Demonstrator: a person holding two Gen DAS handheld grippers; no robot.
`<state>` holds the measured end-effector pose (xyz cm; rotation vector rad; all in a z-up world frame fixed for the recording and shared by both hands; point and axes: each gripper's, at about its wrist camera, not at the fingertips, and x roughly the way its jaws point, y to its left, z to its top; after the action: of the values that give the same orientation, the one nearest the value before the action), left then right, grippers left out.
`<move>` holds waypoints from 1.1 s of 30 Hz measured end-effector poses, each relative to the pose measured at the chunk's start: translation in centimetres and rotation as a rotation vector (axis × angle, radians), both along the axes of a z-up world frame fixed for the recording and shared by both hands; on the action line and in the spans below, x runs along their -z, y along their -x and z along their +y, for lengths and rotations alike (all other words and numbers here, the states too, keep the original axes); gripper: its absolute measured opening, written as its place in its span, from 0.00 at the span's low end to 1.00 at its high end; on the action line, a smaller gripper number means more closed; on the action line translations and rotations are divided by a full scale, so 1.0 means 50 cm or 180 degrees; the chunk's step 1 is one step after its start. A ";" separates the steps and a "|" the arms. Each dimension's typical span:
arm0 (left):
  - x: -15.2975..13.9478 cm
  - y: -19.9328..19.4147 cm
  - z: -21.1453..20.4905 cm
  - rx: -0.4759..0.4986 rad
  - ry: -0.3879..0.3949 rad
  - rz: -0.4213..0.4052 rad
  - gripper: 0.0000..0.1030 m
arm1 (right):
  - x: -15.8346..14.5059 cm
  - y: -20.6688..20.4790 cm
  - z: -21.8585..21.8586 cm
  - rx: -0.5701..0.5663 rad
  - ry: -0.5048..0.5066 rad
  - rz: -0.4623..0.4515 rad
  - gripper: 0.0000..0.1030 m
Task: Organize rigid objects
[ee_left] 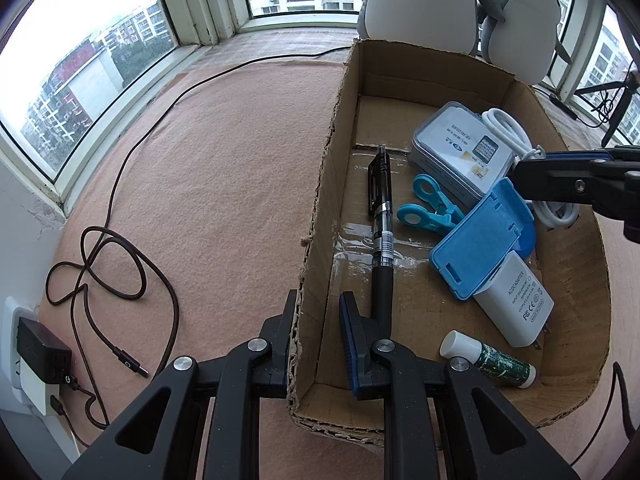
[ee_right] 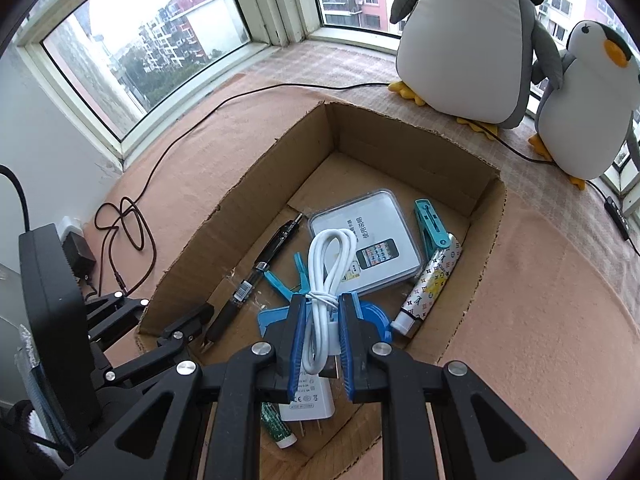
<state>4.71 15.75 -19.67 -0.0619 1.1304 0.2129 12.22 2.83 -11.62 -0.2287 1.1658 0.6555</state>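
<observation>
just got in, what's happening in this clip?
A person with two handheld grippers is sorting items into a cardboard box. The left gripper has its jaws clamped on the box's side wall, steadying it. The right gripper holds a coiled white cable over the box. A pen, clips and a charger already lie inside.

Cardboard box (ee_right: 420, 152) sits on the mat (ee_left: 224, 168), two plush penguins (ee_right: 472, 40) behind its far side. Inside: pen (ee_right: 256, 272) along the left wall, flat case (ee_right: 384, 248) centre-far, tube (ee_right: 430, 284) right, adapter (ee_right: 308, 400) near. Loose cable (ee_left: 120, 264) left of the box
</observation>
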 end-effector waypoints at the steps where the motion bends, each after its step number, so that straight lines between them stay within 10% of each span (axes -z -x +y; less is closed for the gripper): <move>1: 0.000 0.000 0.000 0.0001 -0.0001 0.0000 0.19 | 0.000 0.000 0.001 -0.0006 0.0007 -0.0007 0.15; 7: 0.000 0.000 0.000 0.0003 -0.0001 0.0001 0.19 | -0.006 -0.001 0.000 0.0007 -0.0014 -0.0096 0.46; 33: -0.003 0.004 -0.005 0.0034 -0.0044 0.0010 0.19 | -0.046 0.051 -0.128 0.0332 -0.0158 -0.0232 0.46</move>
<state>4.54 15.51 -19.55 -0.0434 1.1322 0.2112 9.68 -3.59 -9.31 -0.1475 1.0828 0.5792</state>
